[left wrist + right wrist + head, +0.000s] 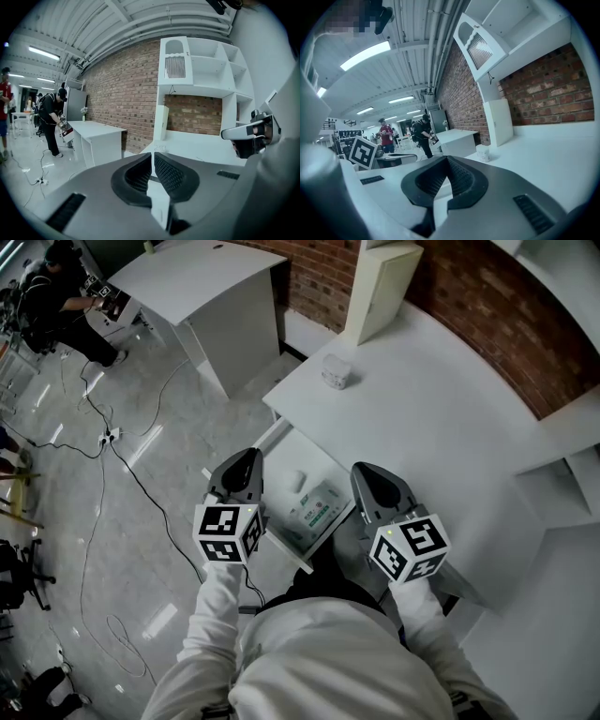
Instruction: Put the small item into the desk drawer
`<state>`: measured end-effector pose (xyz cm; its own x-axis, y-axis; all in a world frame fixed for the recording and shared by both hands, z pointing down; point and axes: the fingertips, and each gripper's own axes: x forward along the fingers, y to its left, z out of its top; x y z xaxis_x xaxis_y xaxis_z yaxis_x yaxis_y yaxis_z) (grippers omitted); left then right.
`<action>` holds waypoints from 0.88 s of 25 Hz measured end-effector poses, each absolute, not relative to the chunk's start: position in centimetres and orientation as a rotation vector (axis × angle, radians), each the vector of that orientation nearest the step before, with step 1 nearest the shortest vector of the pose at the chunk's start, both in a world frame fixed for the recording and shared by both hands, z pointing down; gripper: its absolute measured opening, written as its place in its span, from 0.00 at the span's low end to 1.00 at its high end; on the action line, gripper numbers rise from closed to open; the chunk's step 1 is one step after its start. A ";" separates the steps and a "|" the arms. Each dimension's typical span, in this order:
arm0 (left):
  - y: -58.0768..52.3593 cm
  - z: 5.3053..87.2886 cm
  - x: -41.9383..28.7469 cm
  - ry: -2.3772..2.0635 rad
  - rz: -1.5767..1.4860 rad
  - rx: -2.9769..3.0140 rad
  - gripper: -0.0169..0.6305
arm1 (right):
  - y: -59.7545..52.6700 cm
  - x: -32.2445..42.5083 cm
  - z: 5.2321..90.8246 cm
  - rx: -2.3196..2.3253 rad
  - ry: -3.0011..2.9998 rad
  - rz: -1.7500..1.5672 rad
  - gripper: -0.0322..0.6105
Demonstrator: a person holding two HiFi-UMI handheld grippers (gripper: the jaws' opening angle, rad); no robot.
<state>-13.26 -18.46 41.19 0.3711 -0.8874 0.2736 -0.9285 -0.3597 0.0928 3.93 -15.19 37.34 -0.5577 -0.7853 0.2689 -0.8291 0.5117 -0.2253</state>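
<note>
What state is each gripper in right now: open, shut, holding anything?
Left gripper: closed, nothing between its jaws.
Right gripper: closed, nothing between its jaws.

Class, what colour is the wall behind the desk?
The wall is red-brown brick; left gripper view shows it best.

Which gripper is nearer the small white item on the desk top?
Right. The right gripper hovers at the desk edge, almost in line with the small white item; the left gripper is farther off, at the drawer's left side.
</note>
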 end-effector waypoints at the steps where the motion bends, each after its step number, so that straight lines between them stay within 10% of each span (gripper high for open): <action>1: -18.3 41.1 -13.4 -1.625 0.259 2.402 0.08 | -15.1 3.9 37.3 1.403 -2.617 0.497 0.09; 22: -14.7 39.4 -16.2 -1.675 0.219 2.386 0.06 | -14.3 2.5 36.0 1.419 -2.624 0.402 0.09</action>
<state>-16.22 -14.73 39.39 0.3403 -0.9078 0.2451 -0.9403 -0.3276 0.0921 2.51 -14.27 35.97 -0.5490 -0.8007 0.2398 -0.8357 0.5222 -0.1700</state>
